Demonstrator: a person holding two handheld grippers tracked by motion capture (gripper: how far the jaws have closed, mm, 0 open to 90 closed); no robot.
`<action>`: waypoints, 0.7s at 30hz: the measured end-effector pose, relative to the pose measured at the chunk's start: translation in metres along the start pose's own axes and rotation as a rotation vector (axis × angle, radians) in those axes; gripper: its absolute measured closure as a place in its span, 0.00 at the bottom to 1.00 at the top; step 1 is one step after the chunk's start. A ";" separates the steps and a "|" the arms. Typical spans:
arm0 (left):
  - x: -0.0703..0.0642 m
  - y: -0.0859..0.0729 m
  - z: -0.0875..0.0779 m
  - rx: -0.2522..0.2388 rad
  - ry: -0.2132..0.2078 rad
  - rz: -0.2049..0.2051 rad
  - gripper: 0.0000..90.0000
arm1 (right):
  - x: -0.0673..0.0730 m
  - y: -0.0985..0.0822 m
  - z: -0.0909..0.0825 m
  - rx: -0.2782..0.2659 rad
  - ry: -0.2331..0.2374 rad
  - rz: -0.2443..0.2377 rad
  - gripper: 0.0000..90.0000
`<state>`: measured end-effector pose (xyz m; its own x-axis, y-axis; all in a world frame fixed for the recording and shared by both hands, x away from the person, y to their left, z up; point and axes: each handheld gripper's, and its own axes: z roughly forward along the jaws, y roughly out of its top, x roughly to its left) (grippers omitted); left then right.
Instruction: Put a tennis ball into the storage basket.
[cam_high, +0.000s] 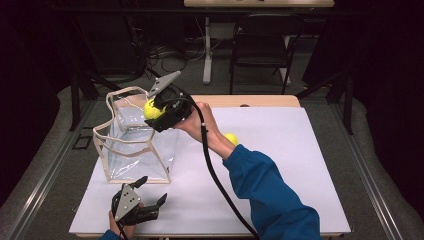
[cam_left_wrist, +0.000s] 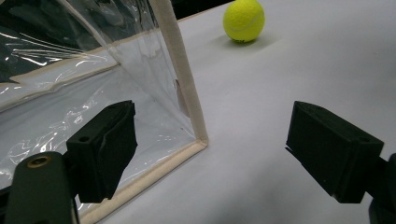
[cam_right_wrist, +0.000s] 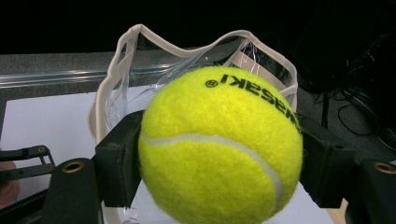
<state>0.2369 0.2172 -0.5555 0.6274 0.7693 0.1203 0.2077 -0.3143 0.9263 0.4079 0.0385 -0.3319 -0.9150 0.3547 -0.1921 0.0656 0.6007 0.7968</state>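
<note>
A clear plastic bag (cam_high: 135, 142) with cream trim stands open-topped on the white sheet at the left. My right gripper (cam_high: 156, 111) is shut on a yellow tennis ball (cam_high: 151, 110), held just over the bag's right top rim. In the right gripper view the ball (cam_right_wrist: 219, 147) sits pinched between both pads, with the bag's mouth (cam_right_wrist: 140, 51) right behind it. A second tennis ball (cam_high: 231, 138) lies on the sheet behind my right wrist and shows again in the left gripper view (cam_left_wrist: 243, 20). My left gripper (cam_high: 150, 205) rests open near the front edge, by the bag's bottom corner (cam_left_wrist: 198, 140).
The white sheet (cam_high: 290, 165) covers the table. Beyond the table's far edge stand a dark chair (cam_high: 260, 42) and a white table leg (cam_high: 207, 47), with cables on the floor. My right gripper's black cable (cam_high: 220, 185) trails across the sheet.
</note>
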 end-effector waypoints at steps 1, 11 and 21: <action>0.000 0.000 0.000 0.000 -0.001 0.001 0.18 | 0.000 0.001 0.000 -0.004 0.001 0.000 0.29; 0.000 0.000 0.000 -0.003 -0.003 0.001 0.18 | 0.003 0.006 0.000 -0.030 -0.001 -0.014 0.29; 0.000 0.000 -0.001 -0.002 0.000 -0.004 0.18 | 0.007 0.008 0.004 -0.049 0.005 -0.020 0.29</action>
<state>0.2363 0.2177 -0.5553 0.6269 0.7703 0.1169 0.2085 -0.3104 0.9274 0.4032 0.0489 -0.3289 -0.9179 0.3396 -0.2055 0.0281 0.5720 0.8197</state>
